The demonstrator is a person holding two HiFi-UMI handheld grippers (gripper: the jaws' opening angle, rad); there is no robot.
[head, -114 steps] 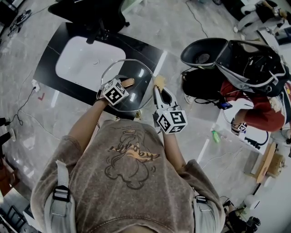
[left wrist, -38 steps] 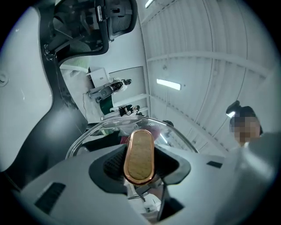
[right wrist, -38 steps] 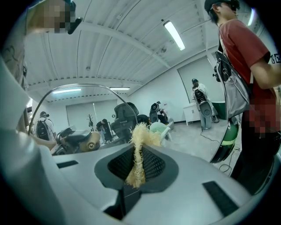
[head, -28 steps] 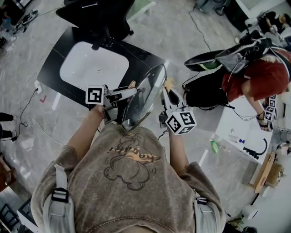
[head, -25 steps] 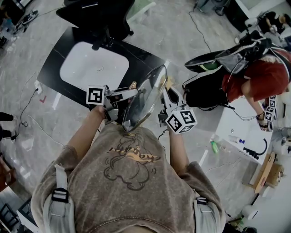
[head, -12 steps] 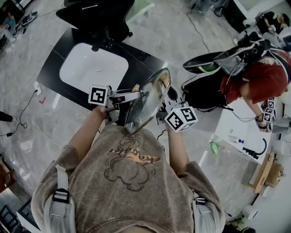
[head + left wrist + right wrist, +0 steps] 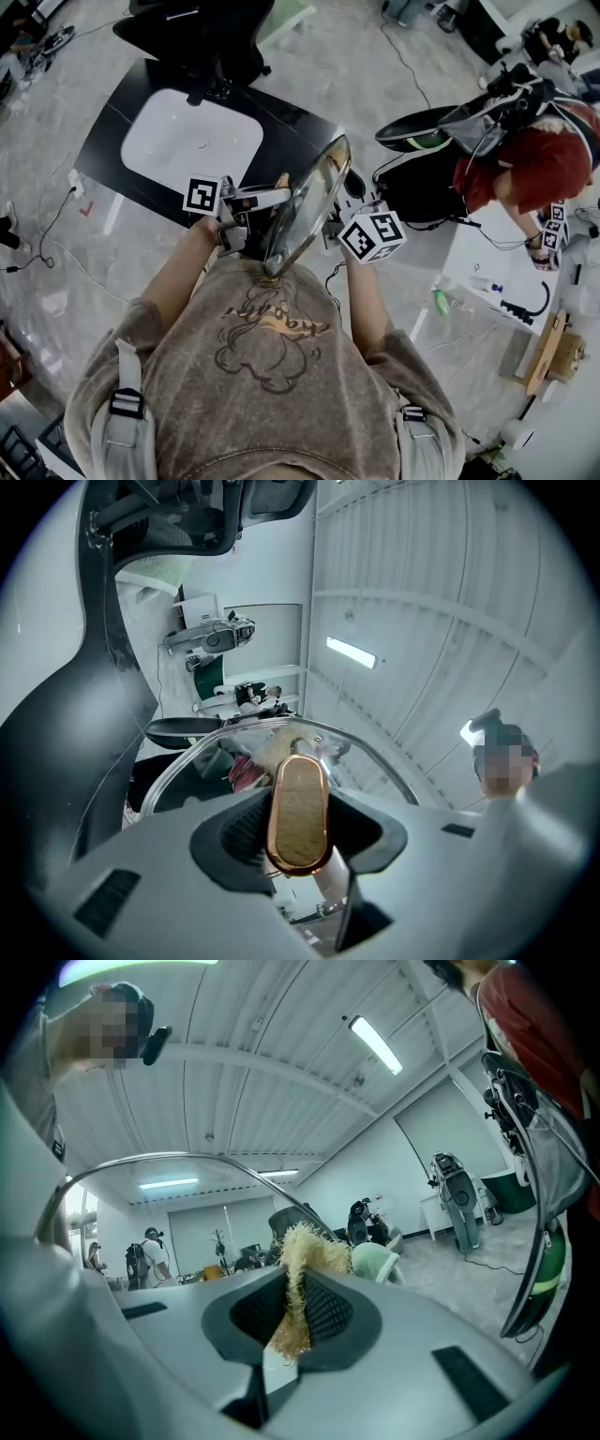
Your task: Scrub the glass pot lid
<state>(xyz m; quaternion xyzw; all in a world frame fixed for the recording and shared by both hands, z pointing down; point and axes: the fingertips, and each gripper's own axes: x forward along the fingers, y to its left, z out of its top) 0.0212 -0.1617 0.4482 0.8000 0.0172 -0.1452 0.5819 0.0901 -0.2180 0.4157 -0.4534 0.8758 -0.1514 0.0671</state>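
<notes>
lid (image 7: 309,202) between left gripper (image 7: 272,195), right gripper (image 7: 339,211) (scrubber (image 7: 300,1269) in latter); sink (image 7: 187,141) beyond

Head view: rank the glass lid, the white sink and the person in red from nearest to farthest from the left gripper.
Measured from the left gripper:
1. glass lid: held by its handle in this gripper, just to its right.
2. white sink: up and to the left in the picture.
3. person in red: far over at the right edge.

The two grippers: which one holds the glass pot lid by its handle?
The left gripper, with its jaws clamped on the copper-rimmed handle of the glass lid. The right gripper pinches a straw-coloured fibre scrubber instead.
</notes>
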